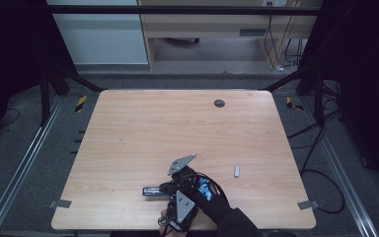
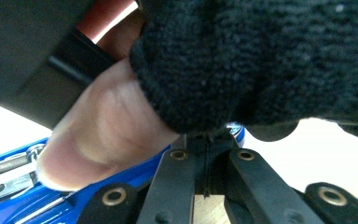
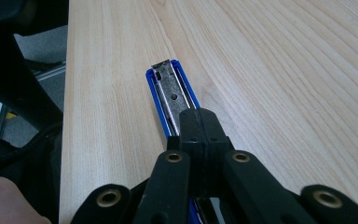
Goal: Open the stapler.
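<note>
With both grippers bunched at the near table (image 1: 128,128) edge, I count 1 blue stapler (image 1: 153,191), 1 small white piece (image 1: 237,171).
R gripper (image 3: 200,126) jaws closed over the stapler (image 3: 168,88); L gripper (image 2: 208,144) jaws shut, empty as far as I can tell. Gloved hand (image 2: 261,60) blocks most of the L gripper view, stapler (image 2: 23,186) cut off.

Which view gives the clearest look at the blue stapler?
The right gripper view: the blue stapler lies lengthwise on the table, its metal staple channel exposed. The high view shows it small and dark beside the grippers; the left gripper view catches a blurred blue edge behind a thumb.
</note>
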`<state>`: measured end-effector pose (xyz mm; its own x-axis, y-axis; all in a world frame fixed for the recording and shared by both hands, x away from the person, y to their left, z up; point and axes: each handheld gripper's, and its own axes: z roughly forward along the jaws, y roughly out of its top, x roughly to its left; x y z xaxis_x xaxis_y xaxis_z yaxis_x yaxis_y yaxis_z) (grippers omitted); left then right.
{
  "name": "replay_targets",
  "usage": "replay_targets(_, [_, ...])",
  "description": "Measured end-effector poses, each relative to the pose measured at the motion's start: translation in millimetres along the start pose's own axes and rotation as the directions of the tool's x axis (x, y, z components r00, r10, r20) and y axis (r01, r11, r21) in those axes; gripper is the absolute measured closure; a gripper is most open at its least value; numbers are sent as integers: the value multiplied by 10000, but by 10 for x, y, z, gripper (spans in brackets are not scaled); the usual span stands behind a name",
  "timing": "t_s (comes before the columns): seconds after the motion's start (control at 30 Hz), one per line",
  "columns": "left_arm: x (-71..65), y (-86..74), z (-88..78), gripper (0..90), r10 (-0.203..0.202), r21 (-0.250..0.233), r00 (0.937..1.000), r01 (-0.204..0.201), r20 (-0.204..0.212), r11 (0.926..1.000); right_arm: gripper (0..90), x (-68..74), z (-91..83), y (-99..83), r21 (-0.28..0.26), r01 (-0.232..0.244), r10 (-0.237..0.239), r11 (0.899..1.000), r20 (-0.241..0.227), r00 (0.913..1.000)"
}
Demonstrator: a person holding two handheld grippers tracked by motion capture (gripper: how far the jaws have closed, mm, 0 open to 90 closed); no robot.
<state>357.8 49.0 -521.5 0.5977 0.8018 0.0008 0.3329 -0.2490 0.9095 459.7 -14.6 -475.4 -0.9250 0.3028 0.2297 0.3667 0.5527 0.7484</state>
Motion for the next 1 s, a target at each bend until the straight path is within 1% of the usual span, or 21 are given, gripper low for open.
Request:
replay_targets(0.2, [11, 1, -3, 895, 92, 20, 9999, -92, 55, 10000, 900, 7, 2, 3, -23, -32, 32, 10000, 27, 10000])
replay_targets(0.27, [13, 1, -1, 895, -12, -6, 9999, 12, 104, 10000, 864, 13, -32, 12, -340, -198, 195, 9992, -88, 9998])
replay_targets(0.37, [28, 2, -4, 886, 31, -3, 9999, -31, 130, 10000, 836, 8, -83, 21, -609, -269, 266, 9978, -54, 9996])
replay_targets(0.4, [29, 1, -6, 869, -74, -9, 9998, 74, 188, 10000, 818, -1, -144, 25, -865, -457, 462, 9952, 37, 9989])
replay_targets(0.43, [29, 1, -6, 859, -74, -9, 9998, 74, 188, 10000, 818, -1, -144, 25, -865, -457, 462, 9952, 37, 9989])
replay_targets(0.47, [29, 2, -6, 859, -89, -8, 9998, 89, 199, 10000, 803, -14, -179, 23, -989, -513, 530, 9938, 147, 9985])
replay_targets(0.5, [34, 3, -9, 841, -111, 7, 9996, 111, 271, 9999, 772, -46, -255, 12, -1255, -544, 602, 9906, 431, 9973])
replay_targets(0.53, [34, 3, -9, 832, -111, 7, 9996, 111, 271, 9999, 772, -46, -255, 12, -1255, -544, 602, 9906, 431, 9973])
replay_targets(0.57, [5, -3, -10, 832, -580, 18, 9979, 579, 298, 9983, 745, -93, -303, -5, -1251, -91, 170, 9921, 619, 9979])
replay_targets(0.6, [13, -1, -11, 797, -588, 20, 9976, 587, 373, 9983, 701, -143, -392, -30, -1417, 209, -27, 9897, 1270, 9919])
replay_targets(0.63, [19, 0, -13, 797, -599, 26, 9972, 598, 452, 9982, 701, -143, -392, -30, -1417, 209, -27, 9897, 1270, 9919])
replay_targets(0.67, [24, 0, -17, 764, -644, 21, 9967, 644, 487, 9979, 671, -175, -482, -52, -1617, 143, 116, 9867, 1579, 9874])
replay_targets(0.7, [34, 1, -24, 764, -684, 48, 9962, 682, 540, 9977, 671, -175, -482, -52, -1617, 143, 116, 9867, 1579, 9874])
replay_targets(0.73, [51, 1, -36, 735, -660, 77, 9962, 657, 566, 9978, 625, -213, -585, -86, -1857, 135, 225, 9825, 1903, 9815])
replay_targets(0.77, [51, 1, -36, 727, -660, 77, 9962, 657, 566, 9978, 625, -213, -585, -86, -1857, 135, 225, 9825, 1903, 9815])
replay_targets(0.8, [57, 5, -48, 710, -672, 75, 9960, 669, 586, 9977, 597, -240, -661, -116, -2014, 109, 336, 9794, 2162, 9758])
replay_targets(0.83, [68, 15, -63, 710, -655, 20, 9958, 655, 636, 9979, 597, -240, -661, -116, -2014, 109, 336, 9794, 2162, 9758])
replay_targets(0.87, [75, 29, -82, 689, -726, -10, 9951, 728, 671, 9973, 574, -274, -745, -153, -2215, 3, 553, 9752, 2447, 9680])
replay_targets(0.93, [104, 65, -118, 656, -771, -73, 9941, 778, 766, 9969, 557, -290, -782, -172, -2324, -9, 624, 9726, 2576, 9642])
replay_targets(0.97, [122, 86, -136, 656, -770, -80, 9940, 778, 779, 9969, 542, -303, -820, -191, -2394, 3, 667, 9709, 2716, 9601])
replay_targets(1.0, [148, 110, -152, 627, -732, -46, 9942, 738, 791, 9973, 518, -328, -889, -231, -2469, 24, 749, 9690, 3029, 9501])
